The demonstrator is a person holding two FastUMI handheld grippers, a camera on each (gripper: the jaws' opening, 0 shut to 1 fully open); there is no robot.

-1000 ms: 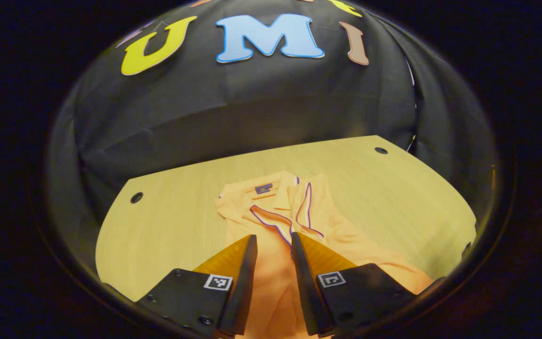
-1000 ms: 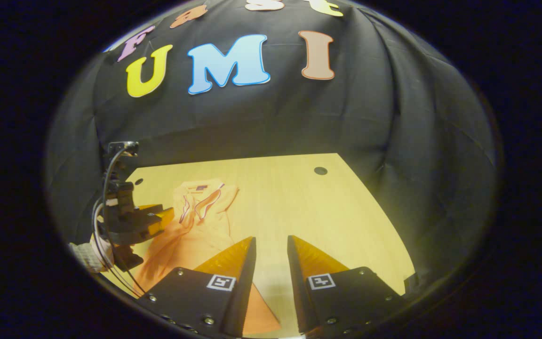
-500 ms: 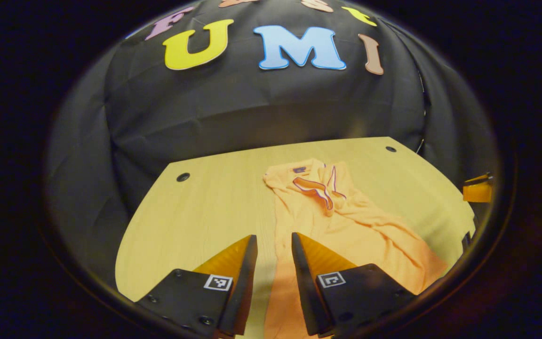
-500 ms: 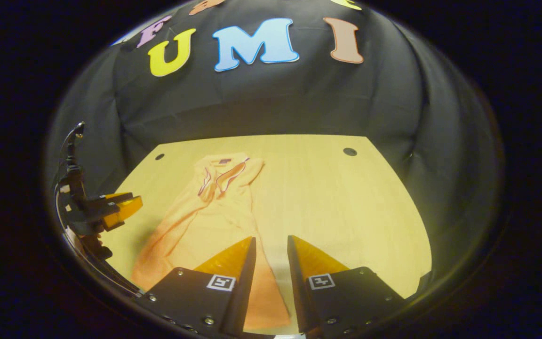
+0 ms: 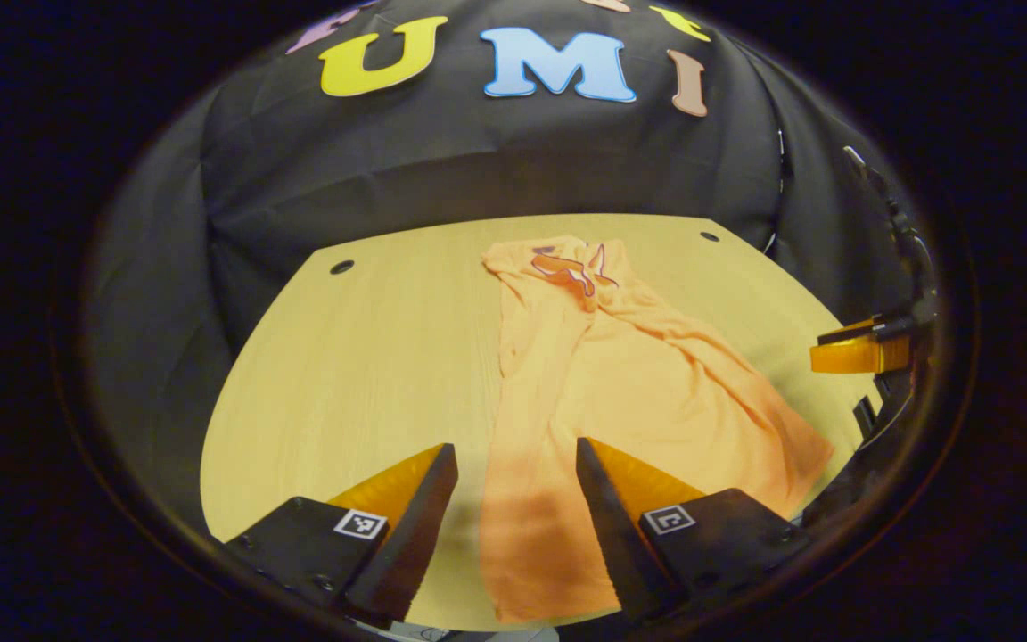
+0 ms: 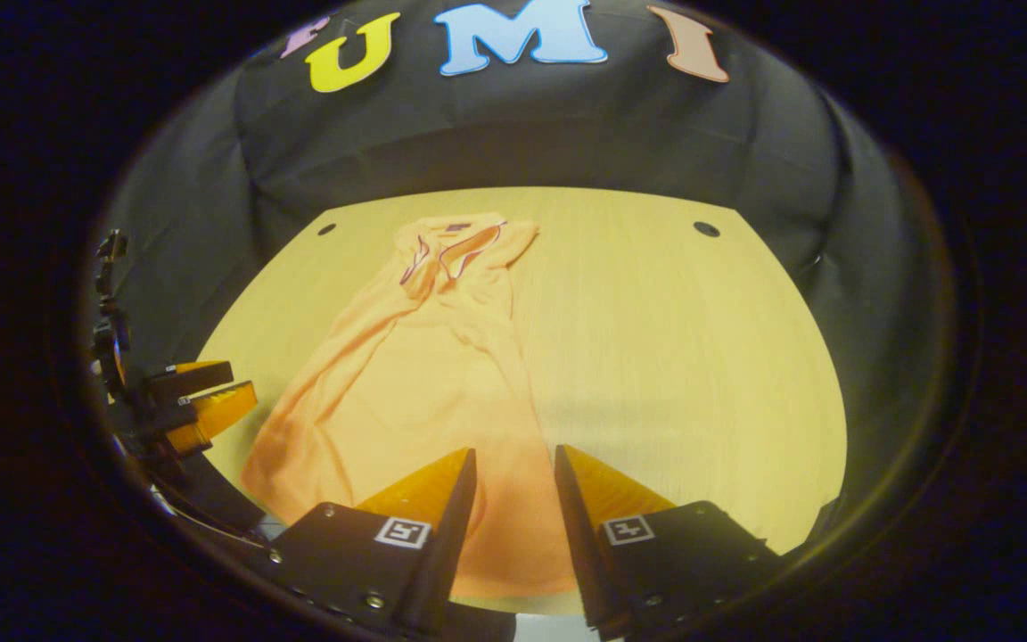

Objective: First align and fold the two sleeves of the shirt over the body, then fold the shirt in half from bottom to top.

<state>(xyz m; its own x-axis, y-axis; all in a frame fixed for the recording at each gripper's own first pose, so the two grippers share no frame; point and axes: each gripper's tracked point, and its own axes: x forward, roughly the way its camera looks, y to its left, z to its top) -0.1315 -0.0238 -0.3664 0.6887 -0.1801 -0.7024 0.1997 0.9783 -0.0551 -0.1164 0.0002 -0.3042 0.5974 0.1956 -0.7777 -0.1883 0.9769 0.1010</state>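
Observation:
An orange shirt (image 5: 629,383) with purple-trimmed collar (image 5: 567,263) lies lengthwise on the wooden table (image 5: 362,357), collar far, hem near the front edge. Its sides look folded inward into a long narrow shape. My left gripper (image 5: 513,450) hovers open above the hem's left corner, with cloth showing between the fingers below them. In the right gripper view the shirt (image 6: 424,357) spreads left of centre, and my right gripper (image 6: 515,453) stands open with a narrow gap over the hem's right corner. The left gripper (image 6: 201,401) hangs at the left edge there, and the right gripper (image 5: 861,352) at the right edge of the left gripper view.
The table has round holes near its far corners (image 5: 341,267) (image 6: 706,229). Black cloth walls close in behind and beside it. Bare wood lies left of the shirt (image 5: 344,401) and right of it (image 6: 674,357). The front edge runs just under both grippers.
Both grippers have drawn back from the collar end toward the hem and the front edge. The left gripper's fingers have spread wider. The shirt has not moved.

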